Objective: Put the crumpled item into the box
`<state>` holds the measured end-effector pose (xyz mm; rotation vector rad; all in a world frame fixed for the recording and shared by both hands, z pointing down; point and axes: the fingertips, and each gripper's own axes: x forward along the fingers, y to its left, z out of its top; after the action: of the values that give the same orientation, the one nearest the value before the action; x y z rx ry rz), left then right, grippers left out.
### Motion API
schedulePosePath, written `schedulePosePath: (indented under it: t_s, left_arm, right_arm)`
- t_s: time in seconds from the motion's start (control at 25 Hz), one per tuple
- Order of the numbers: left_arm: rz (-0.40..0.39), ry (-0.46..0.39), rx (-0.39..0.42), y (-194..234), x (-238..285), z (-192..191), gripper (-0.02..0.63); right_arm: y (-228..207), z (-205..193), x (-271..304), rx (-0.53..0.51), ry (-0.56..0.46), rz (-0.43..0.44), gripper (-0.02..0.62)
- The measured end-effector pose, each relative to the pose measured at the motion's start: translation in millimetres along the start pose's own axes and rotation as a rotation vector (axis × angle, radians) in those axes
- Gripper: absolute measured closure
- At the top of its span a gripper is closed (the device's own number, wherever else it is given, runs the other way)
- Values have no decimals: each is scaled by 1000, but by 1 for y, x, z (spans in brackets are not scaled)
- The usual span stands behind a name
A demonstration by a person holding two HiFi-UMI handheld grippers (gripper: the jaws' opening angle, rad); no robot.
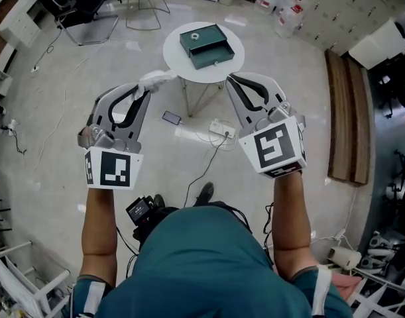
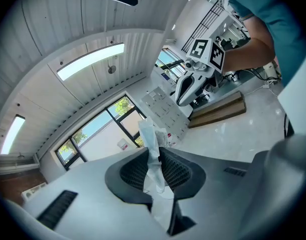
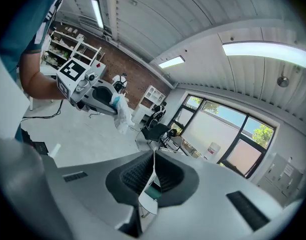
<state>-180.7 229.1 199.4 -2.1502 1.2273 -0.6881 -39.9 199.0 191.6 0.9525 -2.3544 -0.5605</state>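
Near edge of the round table (image 1: 172, 52) is partly covered by the gripper tips; the green box (image 1: 205, 45) sits on it. Left gripper (image 1: 146, 89) is pinching the white crumpled item (image 1: 157, 79) just left of the table. Right gripper (image 1: 231, 80) is closed up, holding nothing.

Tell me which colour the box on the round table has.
The box is dark teal green; the head view shows it best.
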Motion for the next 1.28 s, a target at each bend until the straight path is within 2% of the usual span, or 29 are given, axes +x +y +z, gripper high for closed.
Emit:
schedulePosePath:
  t_s: [0.2,0.36,0.6,0.84,1.0,1.28]
  left_arm:
    - [32,44,4,-14,27,22,528]
    - [42,59,36,-23,51,45,528]
    - [8,55,23,-40,95,54,528]
    - [-72,-10,25,-47,148,51,528]
    - [-132,-83,36,-28,185,38,528]
    - [-210,-197,27,11,240,35,528]
  right_arm:
    - [-30,-24,-6,-14,-47,41,556]
    - [-57,-45,-15,5,-55,41,555]
    - [-85,-81,-16,25,-48,34,555]
    - [-110,-117,-5,71,30,-28,555]
    - [-130,-117,16,85,105,-109,555]
    - [-166,-112,45,99,173,-193,555]
